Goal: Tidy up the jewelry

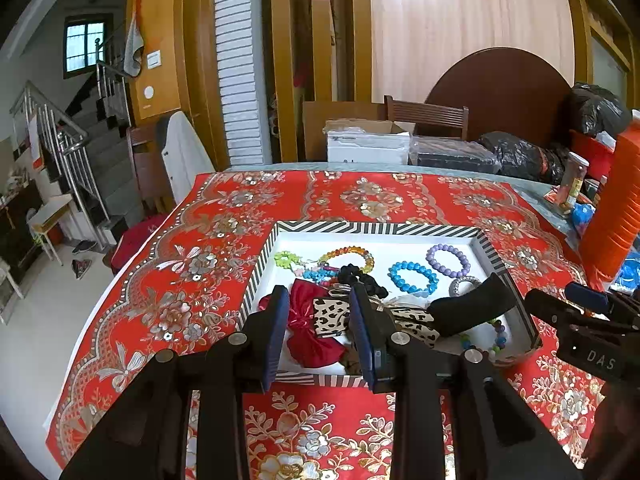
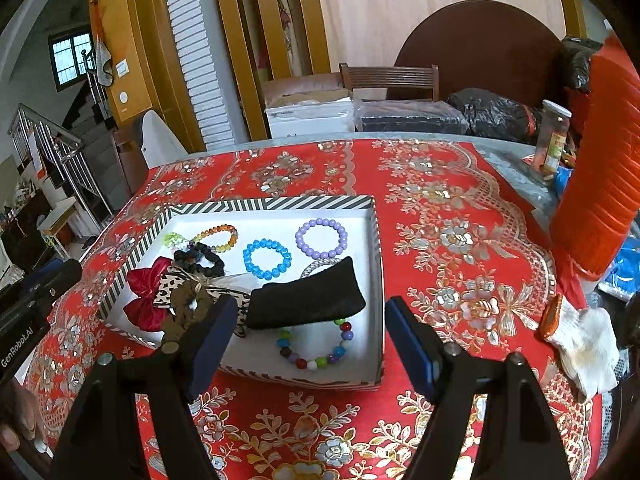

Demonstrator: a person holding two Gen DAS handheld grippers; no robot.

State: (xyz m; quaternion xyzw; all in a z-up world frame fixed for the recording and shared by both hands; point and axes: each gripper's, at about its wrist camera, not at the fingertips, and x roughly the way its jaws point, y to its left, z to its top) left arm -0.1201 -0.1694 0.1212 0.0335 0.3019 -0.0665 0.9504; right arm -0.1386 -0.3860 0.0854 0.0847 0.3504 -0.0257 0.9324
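A striped-rim box [image 1: 256,276] [image 2: 376,240] on the red tablecloth holds bead bracelets: blue [image 1: 412,278] [image 2: 267,258], purple [image 1: 447,260] [image 2: 321,237], amber [image 1: 347,257] [image 2: 214,237], and multicoloured [image 2: 316,346]. It also holds a red bow [image 1: 310,328] [image 2: 144,300], leopard bows [image 1: 330,316], a black scrunchie [image 2: 200,260] and a black pouch [image 1: 472,308] [image 2: 306,300]. My left gripper [image 1: 320,332] is open above the box's near left, over the red bow. My right gripper [image 2: 310,338] is open at the box's near edge, empty.
A white work glove [image 2: 580,336] lies on the cloth [image 2: 440,240] at the right. An orange ribbed object [image 2: 600,184], a jar [image 2: 554,140] and black bags [image 2: 492,114] stand at the far right. Boxes and a chair are behind the table. The table's left edge drops to the floor.
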